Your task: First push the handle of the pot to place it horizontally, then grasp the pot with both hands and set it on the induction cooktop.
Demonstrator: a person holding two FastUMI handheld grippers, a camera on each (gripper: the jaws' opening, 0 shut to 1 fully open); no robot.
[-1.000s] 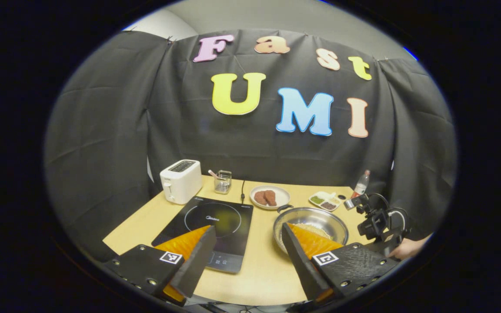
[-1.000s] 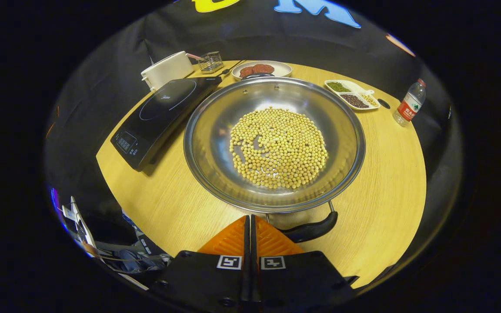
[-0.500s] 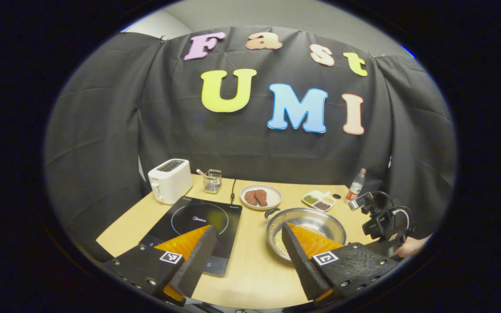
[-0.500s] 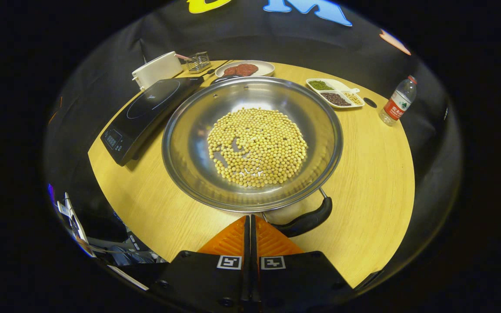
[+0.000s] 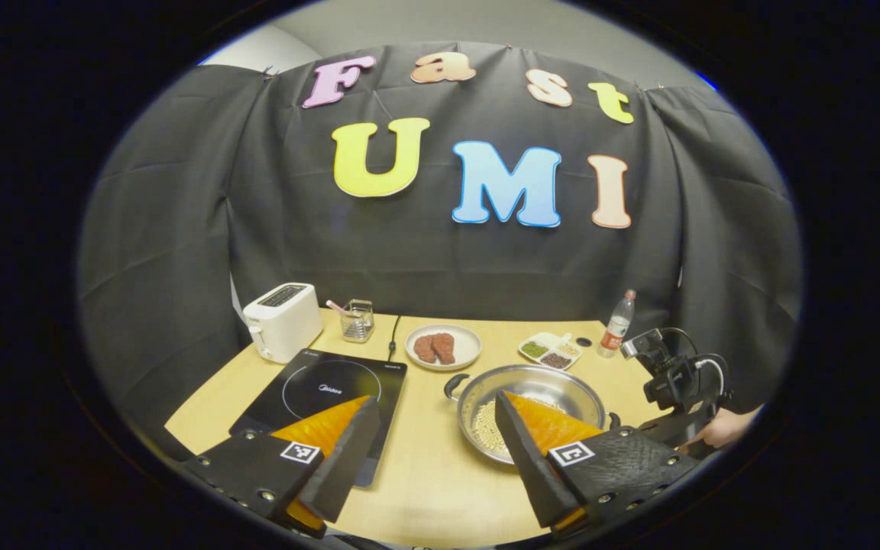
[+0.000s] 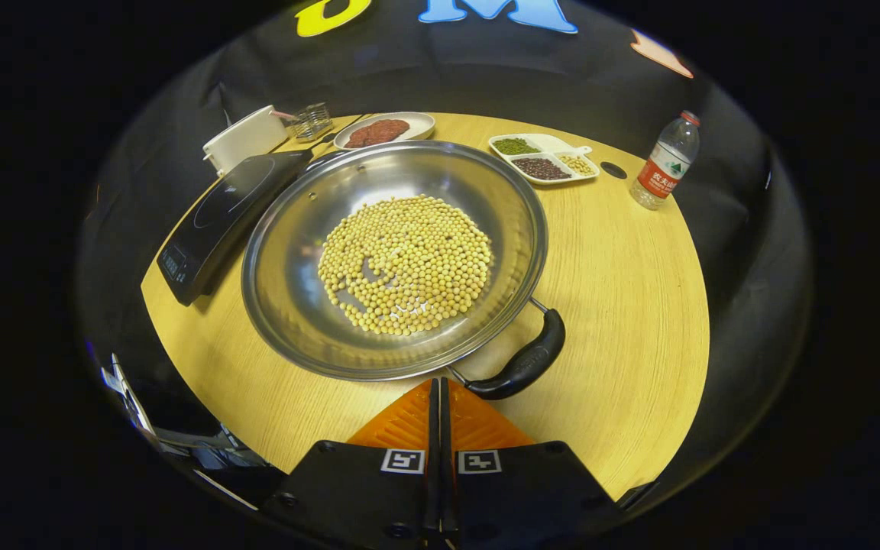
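The steel pot (image 6: pixel 287 252), holding soybeans (image 6: pixel 406 263), sits on the wooden table to the right of the black induction cooktop (image 6: pixel 218 210). Its black near handle (image 6: pixel 524 363) points toward the lower right in the right gripper view. My right gripper (image 6: pixel 437 382) is shut with nothing in it, its tips just left of that handle's end. In the left gripper view my left gripper (image 5: pixel 434 401) hangs open above the table's front, with the cooktop (image 5: pixel 318 382) behind its left finger and the pot (image 5: pixel 554 374) behind its right finger. A hand (image 5: pixel 719 431) holds the right gripper (image 5: pixel 677 382) beside the pot.
Along the back stand a white toaster (image 5: pixel 281 321), a small glass holder (image 5: pixel 356 319), a plate of meat (image 5: pixel 442 347), a divided dish of beans (image 5: pixel 551 351) and a water bottle (image 5: pixel 617 325). Bare table (image 6: pixel 638 290) lies to the pot's right.
The pot has turned: its near handle swung rightward and away from the right gripper's tips. The left gripper drew back, so the table looks smaller. Both grippers kept their states.
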